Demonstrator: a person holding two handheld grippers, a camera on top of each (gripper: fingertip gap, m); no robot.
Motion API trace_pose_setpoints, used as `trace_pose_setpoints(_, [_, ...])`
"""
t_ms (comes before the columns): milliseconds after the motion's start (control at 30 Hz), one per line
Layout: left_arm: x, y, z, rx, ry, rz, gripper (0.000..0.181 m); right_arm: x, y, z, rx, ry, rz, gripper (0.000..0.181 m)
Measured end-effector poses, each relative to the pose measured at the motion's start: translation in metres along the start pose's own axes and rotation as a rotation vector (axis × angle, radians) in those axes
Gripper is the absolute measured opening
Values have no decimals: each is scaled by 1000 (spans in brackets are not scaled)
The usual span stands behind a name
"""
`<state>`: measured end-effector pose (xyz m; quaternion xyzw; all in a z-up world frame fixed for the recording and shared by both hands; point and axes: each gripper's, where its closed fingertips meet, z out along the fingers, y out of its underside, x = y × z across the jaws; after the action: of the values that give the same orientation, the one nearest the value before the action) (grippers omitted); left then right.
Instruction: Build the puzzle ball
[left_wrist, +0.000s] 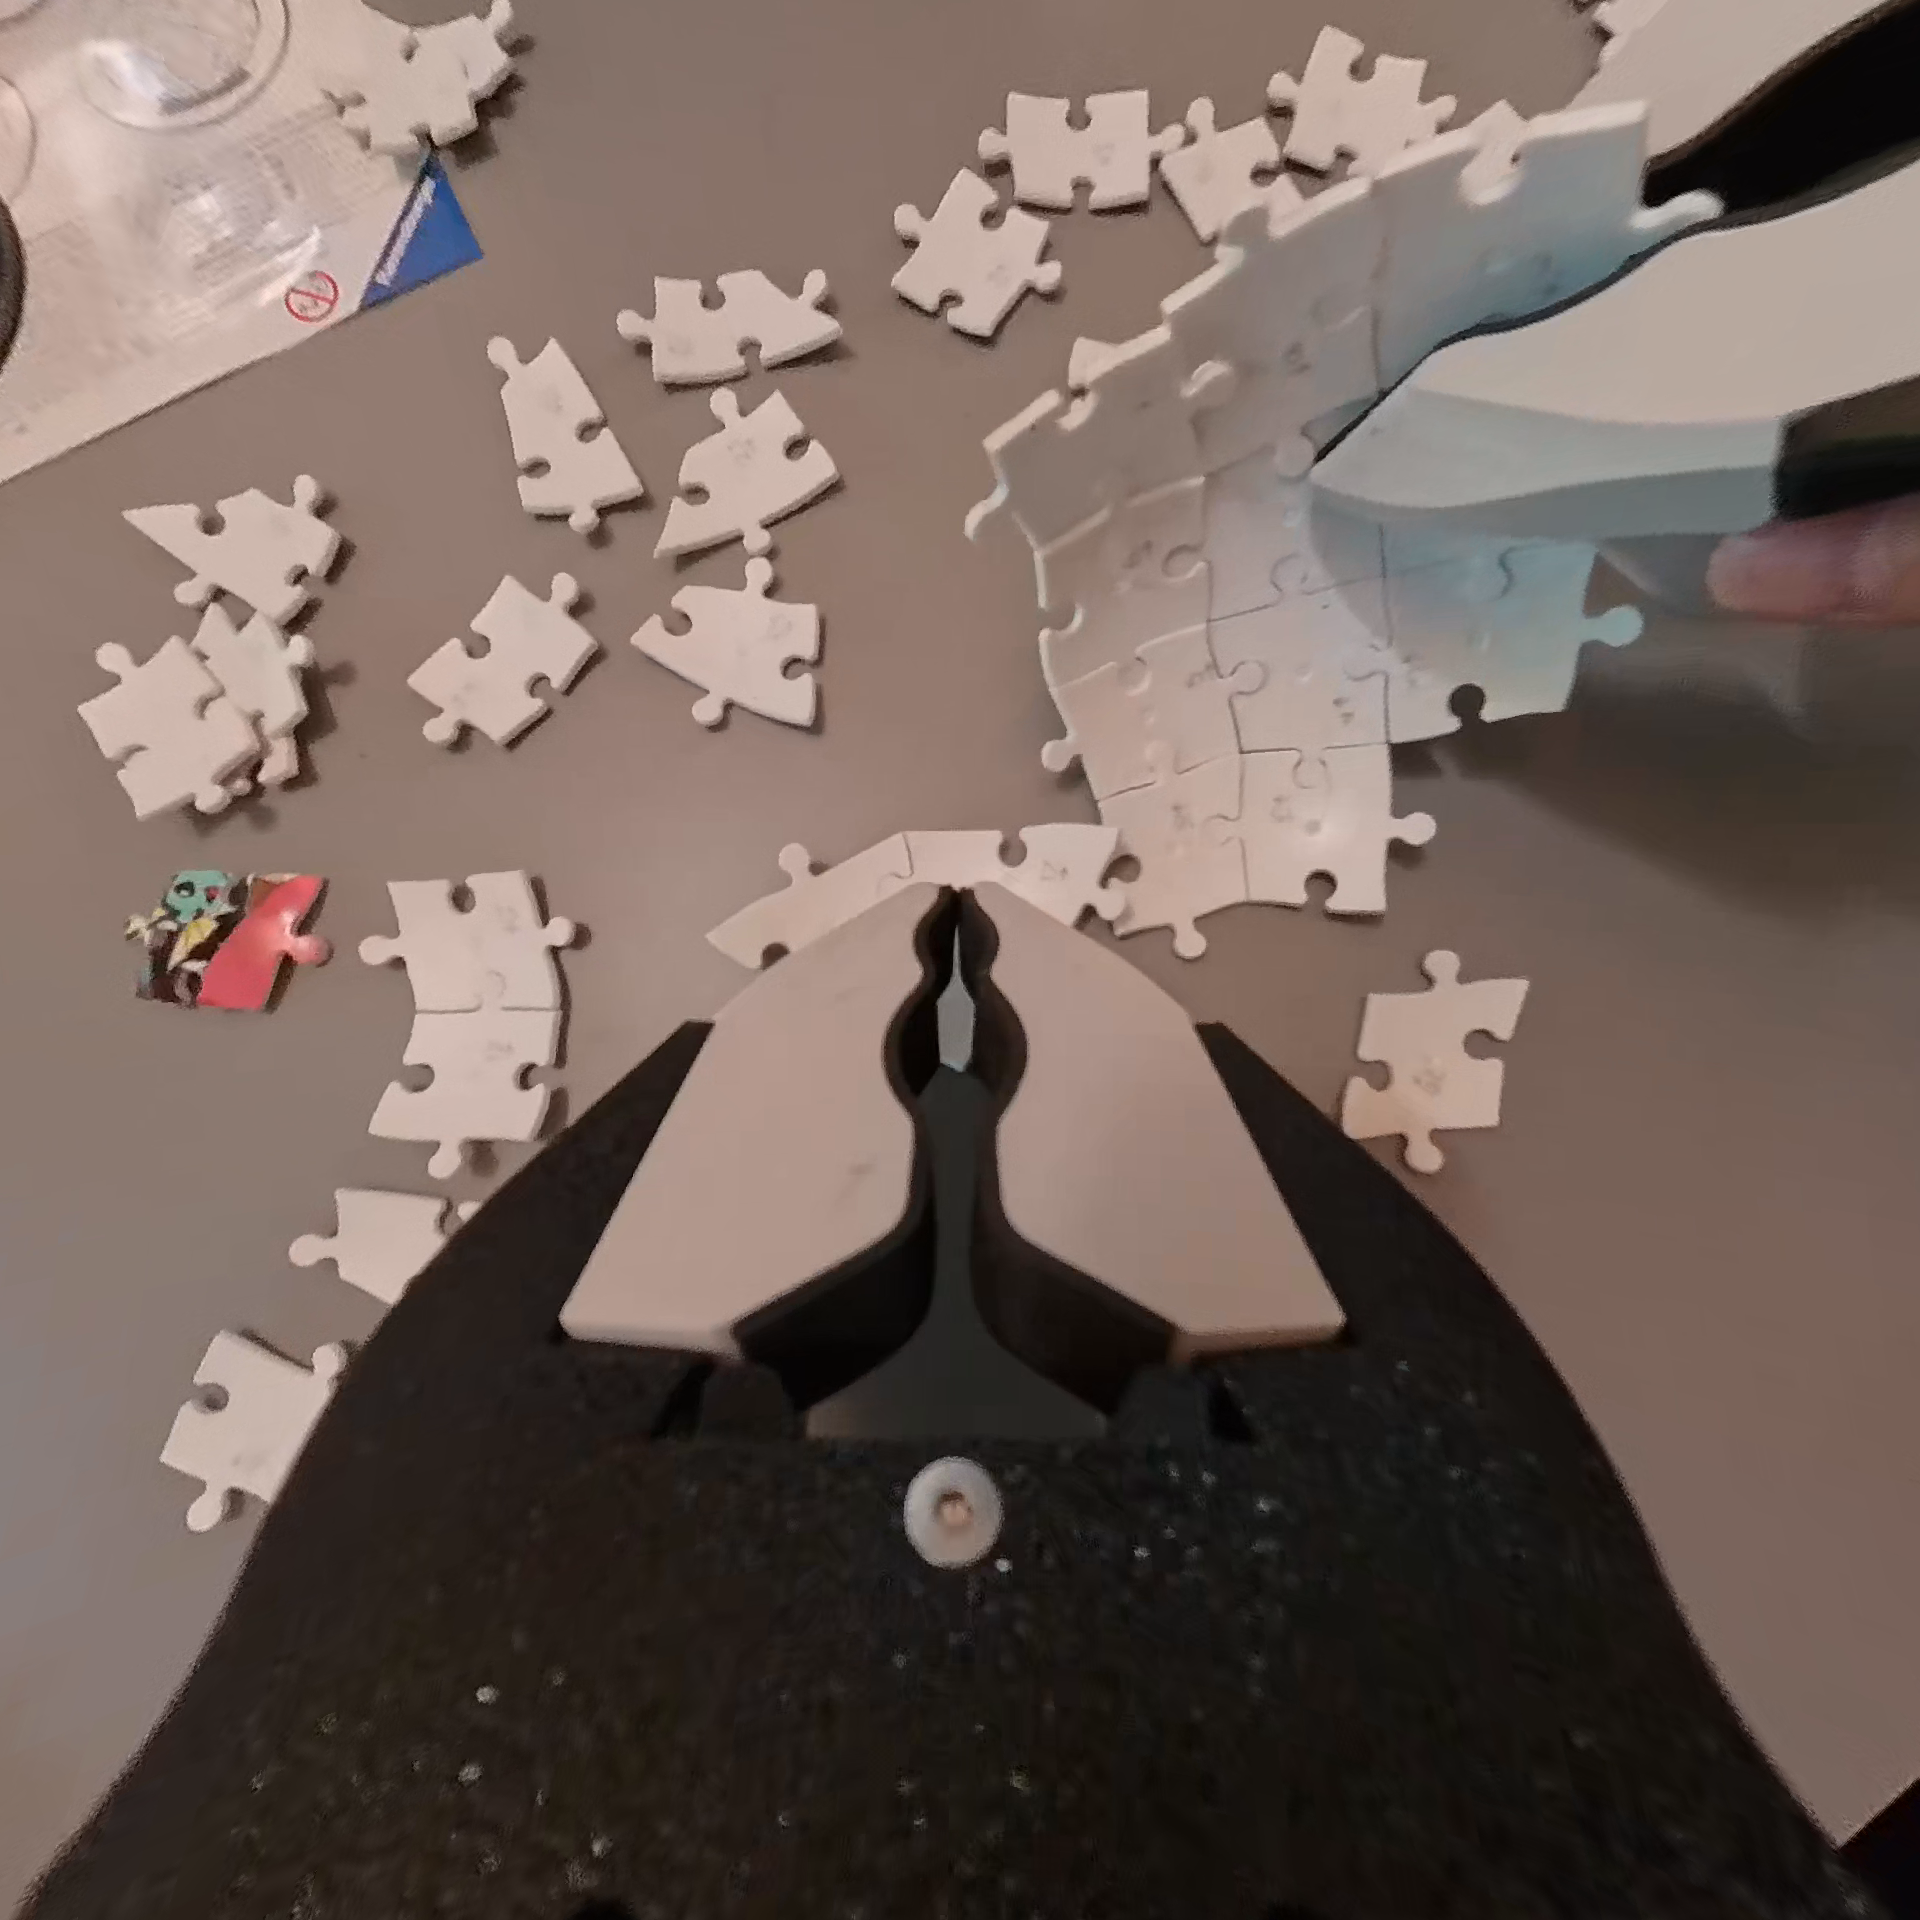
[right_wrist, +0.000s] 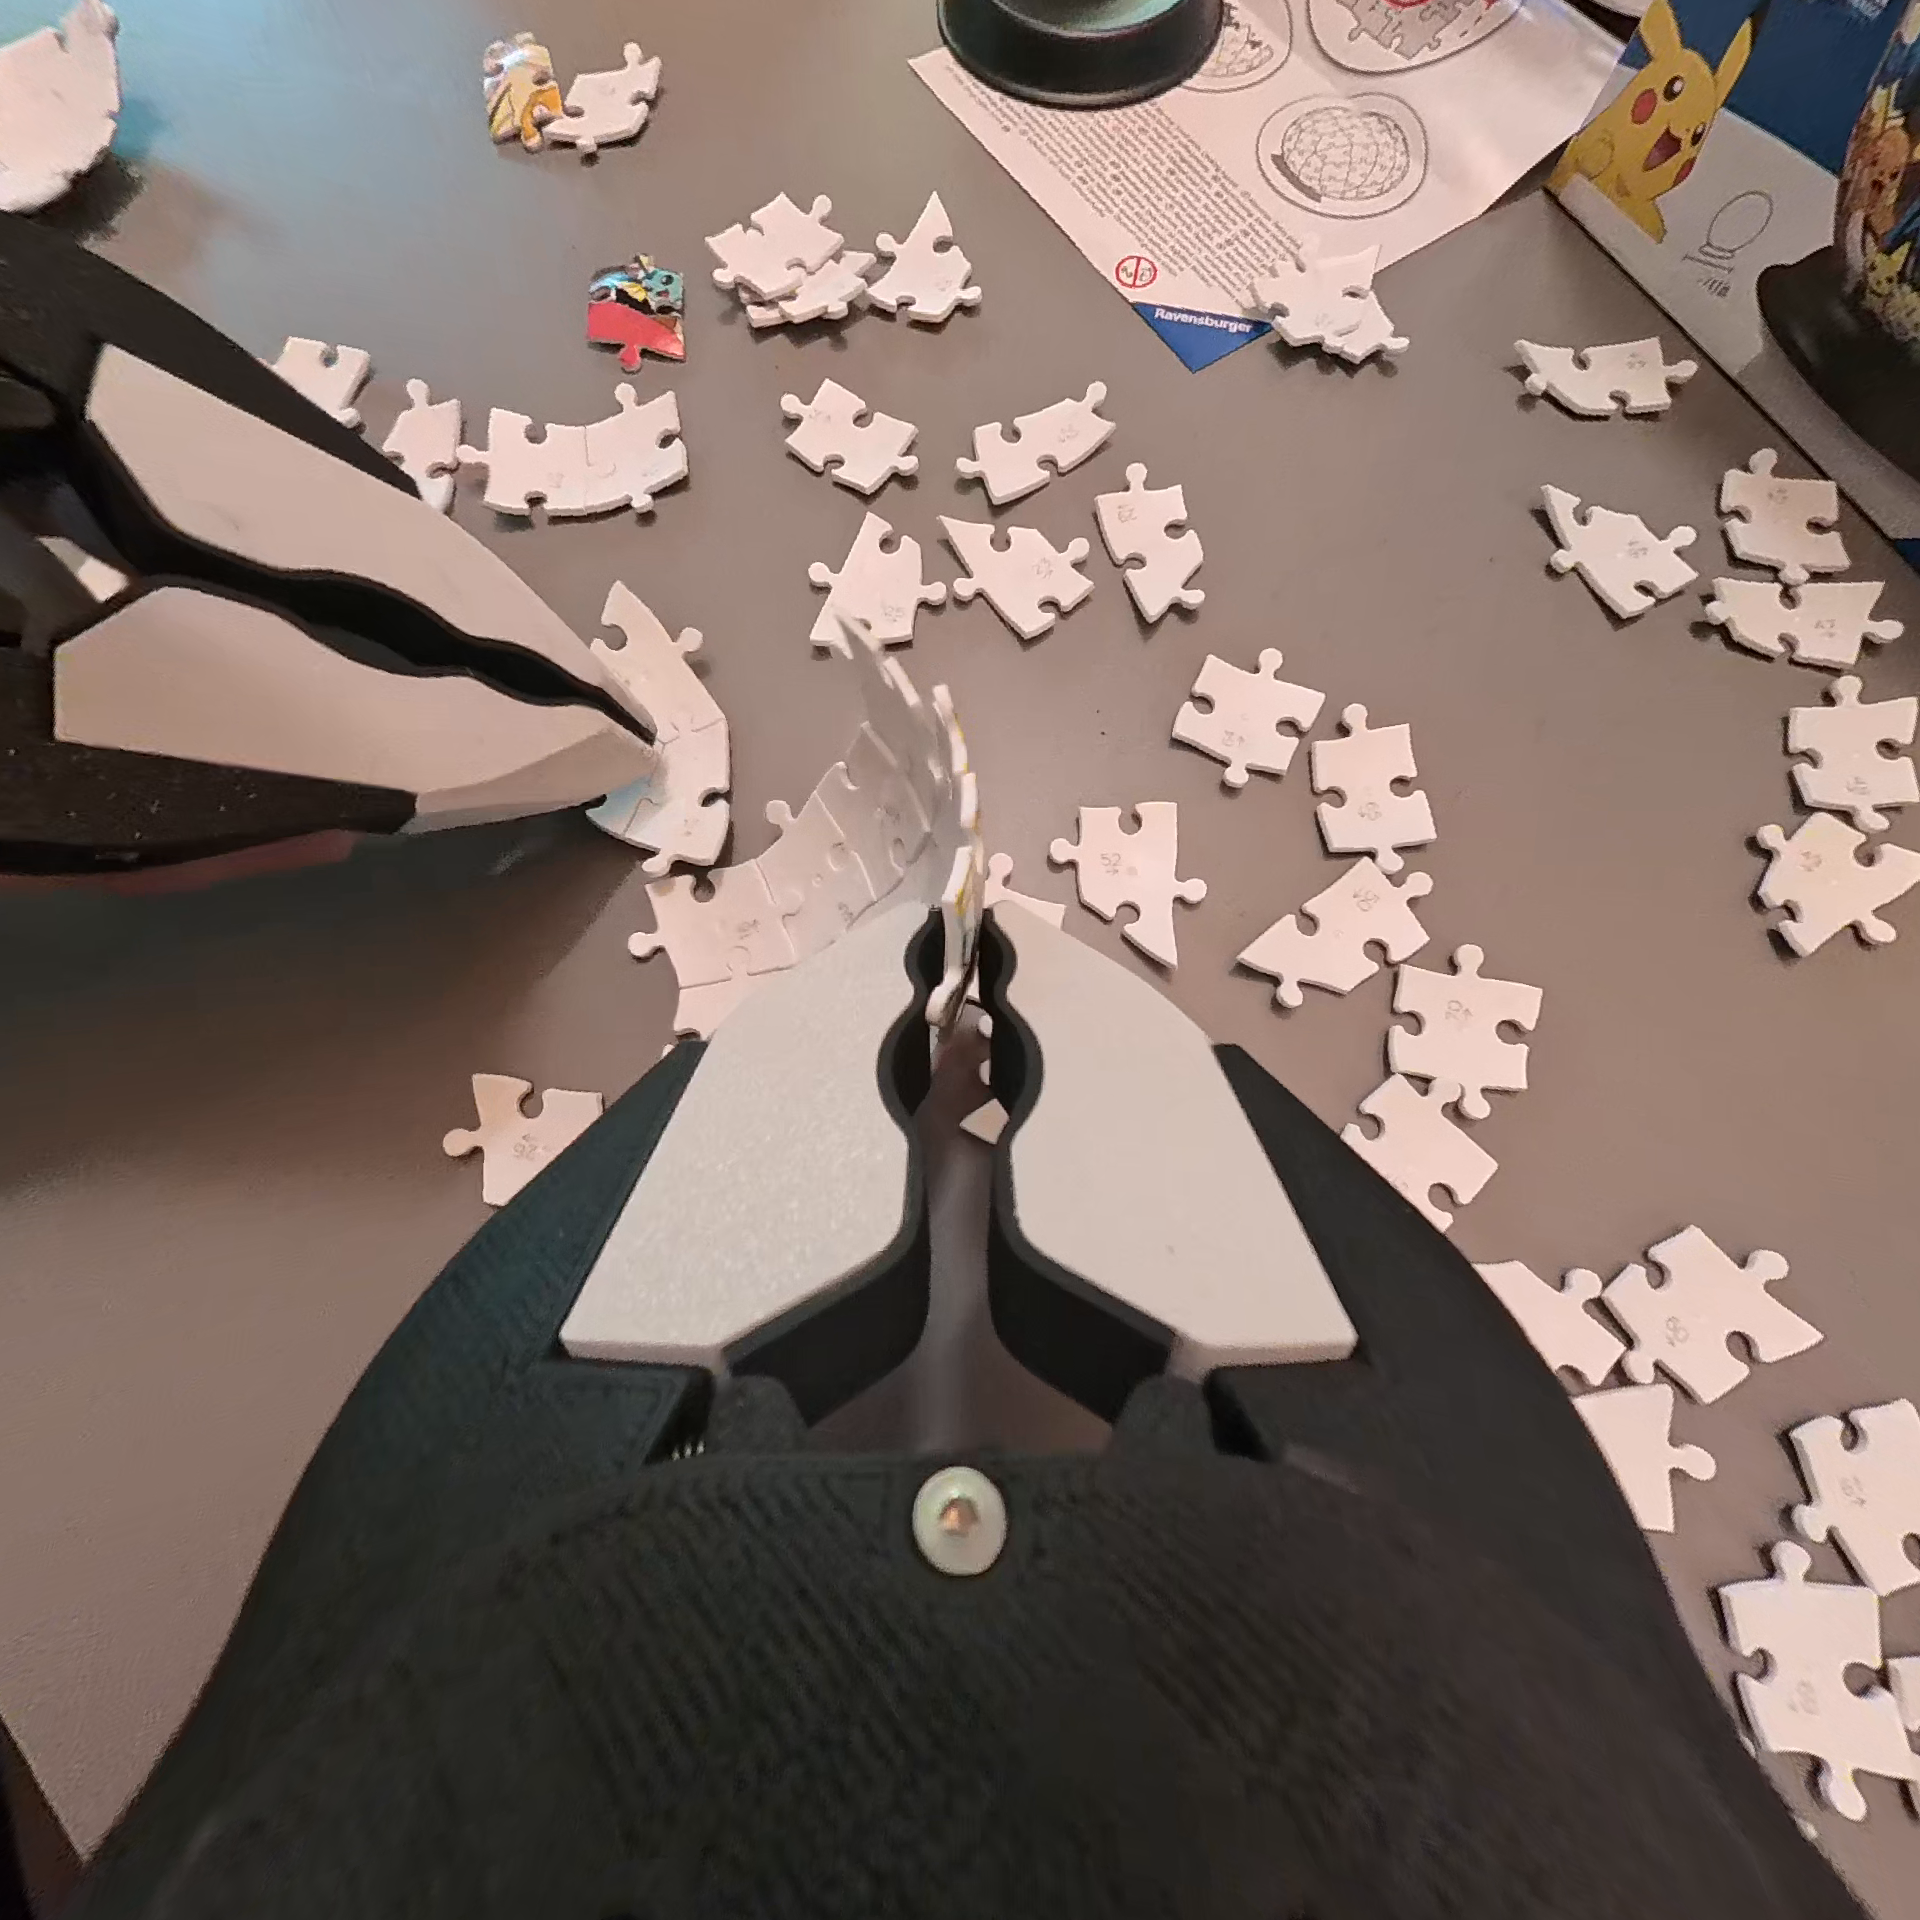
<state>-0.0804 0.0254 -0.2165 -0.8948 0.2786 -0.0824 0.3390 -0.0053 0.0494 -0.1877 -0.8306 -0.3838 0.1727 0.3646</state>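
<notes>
Two grippers, both clamped on puzzle parts.
Left gripper (left_wrist: 956, 896) pinches a short curved strip (left_wrist: 925, 873); right gripper (right_wrist: 961, 925) grips the big curved shell (left_wrist: 1247, 623) above the grey table (left_wrist: 727, 790), loose pieces (right_wrist: 1371, 790) scattered flat.

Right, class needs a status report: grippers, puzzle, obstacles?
Left gripper shut on short curved strip. Right gripper shut on assembled shell. Loose pieces scattered around.

Hobby tabletop (right_wrist: 1351, 582): loose puzzle pieces (right_wrist: 1247, 717), instruction sheet (right_wrist: 1299, 177)

A blurred hand (left_wrist: 1813, 566) (upper right) leaves the frame's edge.
</notes>
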Motion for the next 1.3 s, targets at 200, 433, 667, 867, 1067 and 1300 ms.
trace_pose_setpoints(200, [9, 4, 6, -33, -39, 119, 0, 2, 2, 1, -19, 21, -4, 7])
trace_pose_setpoints(433, [10, 1, 9, -15, -65, 92, 0, 2, 2, 1, -24, 38, -13, 7])
trace_pose_setpoints(667, [14, -2, 7, -6, -42, 157, 0, 3, 2, 0, -29, 50, -21, 7])
trace_pose_setpoints(867, [16, -15, 9, 13, -52, 321, 0, 5, 1, -1, -28, 71, -34, 7])
trace_pose_setpoints(1067, [17, -13, 9, 4, -35, 302, 0, 6, 2, -1, -30, 70, -31, 7])
trace_pose_setpoints(1300, [12, -7, 4, -8, 0, 269, 0, 8, 4, -1, -34, 66, -22, 8])
